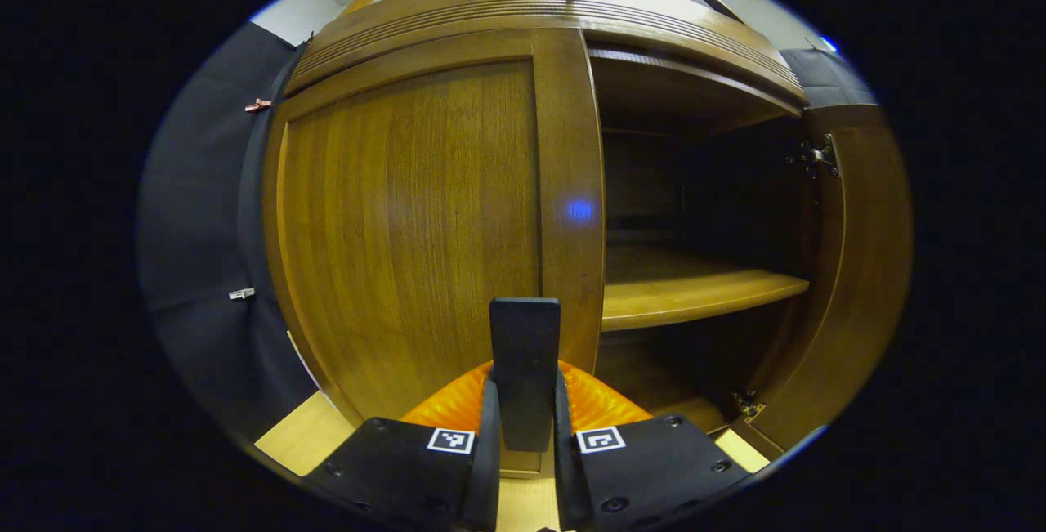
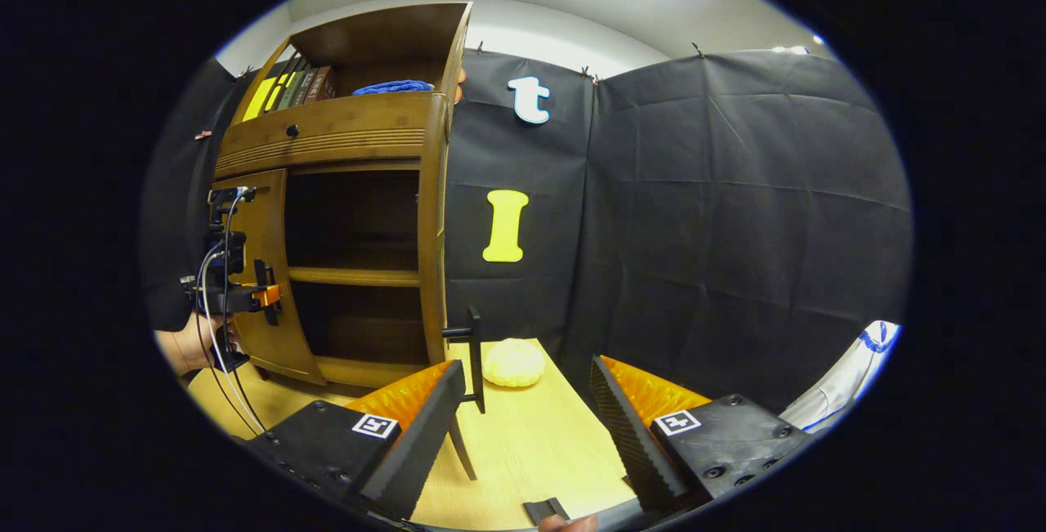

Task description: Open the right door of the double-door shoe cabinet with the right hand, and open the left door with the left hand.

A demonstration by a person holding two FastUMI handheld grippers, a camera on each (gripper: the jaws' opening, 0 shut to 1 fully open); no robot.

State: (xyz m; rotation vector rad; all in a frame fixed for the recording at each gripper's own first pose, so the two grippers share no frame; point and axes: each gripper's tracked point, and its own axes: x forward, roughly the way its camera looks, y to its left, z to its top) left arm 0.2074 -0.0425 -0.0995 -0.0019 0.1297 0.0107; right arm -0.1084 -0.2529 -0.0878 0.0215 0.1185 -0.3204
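The wooden shoe cabinet (image 1: 539,13) stands close ahead in the left gripper view. Its left door (image 1: 409,221) looks closed against the frame. My left gripper (image 1: 525,386) is shut on that door's dark upright handle (image 1: 525,336). The right door (image 1: 862,270) stands swung wide open, baring a shelf (image 1: 695,295). In the right gripper view the cabinet (image 2: 343,131) is at the left, and the open right door (image 2: 433,254) shows edge-on with its handle (image 2: 472,356). My right gripper (image 2: 527,385) is open and holds nothing, a little way back from that handle. A hand holds the left gripper (image 2: 245,297) at the left door (image 2: 265,230).
The cabinet stands on a light wooden table (image 2: 531,450). A pale yellow round lump (image 2: 513,362) lies on it just right of the open door. Books and a blue cloth (image 2: 392,87) sit in the cabinet's upper compartment. Black cloth walls (image 2: 735,230) close in the booth.
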